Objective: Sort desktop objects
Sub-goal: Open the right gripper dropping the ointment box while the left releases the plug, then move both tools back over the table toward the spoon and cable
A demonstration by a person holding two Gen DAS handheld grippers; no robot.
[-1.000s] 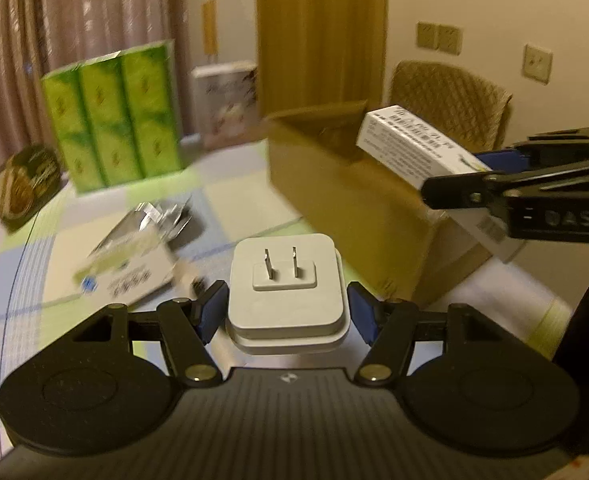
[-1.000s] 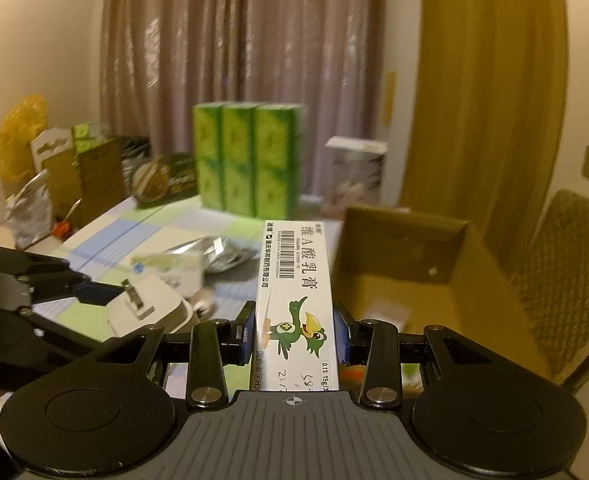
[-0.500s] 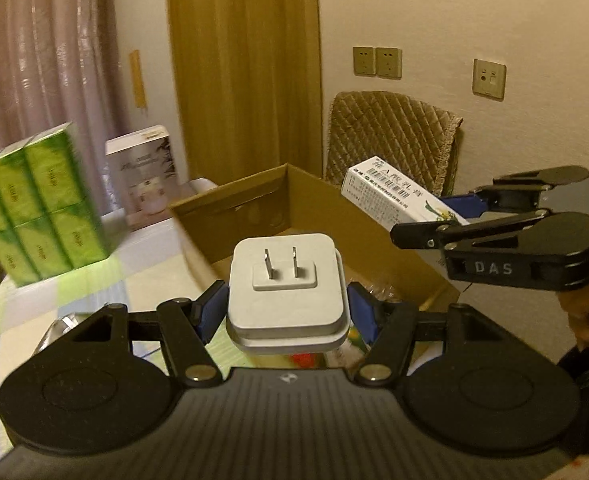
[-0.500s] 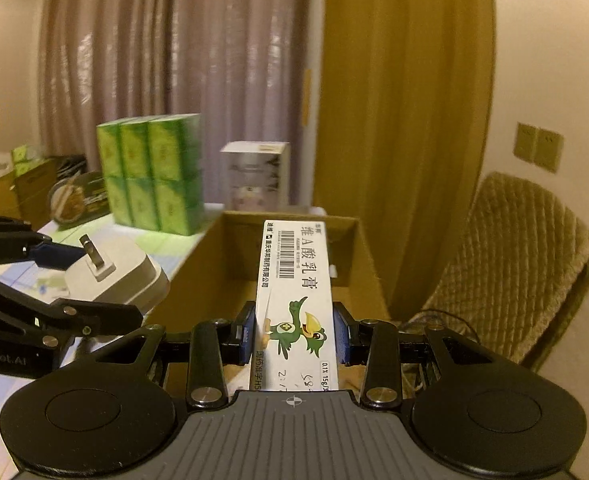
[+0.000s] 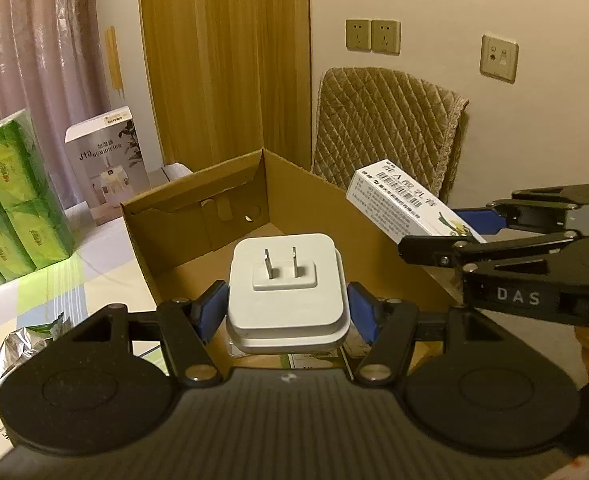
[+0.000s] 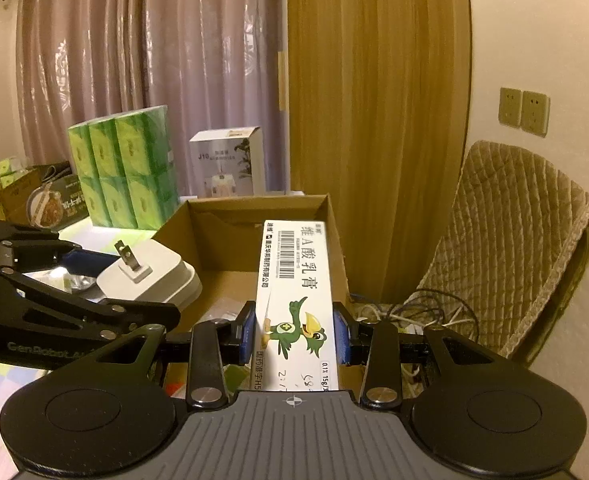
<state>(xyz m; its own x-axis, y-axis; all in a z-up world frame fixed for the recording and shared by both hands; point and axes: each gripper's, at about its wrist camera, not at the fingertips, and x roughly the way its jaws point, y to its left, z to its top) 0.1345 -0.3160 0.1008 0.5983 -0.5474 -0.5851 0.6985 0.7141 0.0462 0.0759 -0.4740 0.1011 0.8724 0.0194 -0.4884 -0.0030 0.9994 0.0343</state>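
Note:
My left gripper (image 5: 288, 312) is shut on a white power adapter (image 5: 286, 284) with two metal prongs facing up, held over the near part of an open cardboard box (image 5: 198, 208). My right gripper (image 6: 294, 330) is shut on a white ointment carton (image 6: 294, 292) with a green bird print, held over the box (image 6: 230, 240) as well. The carton (image 5: 406, 208) and right gripper (image 5: 474, 232) show at the right of the left wrist view. The adapter (image 6: 150, 276) and left gripper (image 6: 106, 280) show at the left of the right wrist view. Some items lie in the box bottom, mostly hidden.
A green tissue pack (image 5: 10, 208) and a humidifier box (image 5: 106, 164) stand on the table behind the box. A foil packet (image 5: 18, 344) lies at the left. A padded chair (image 6: 510, 248) and cables (image 6: 422, 316) are to the right, off the table.
Both grippers have swung right from the table toward the cardboard box and now hold their objects over its opening. Both grips are unchanged.

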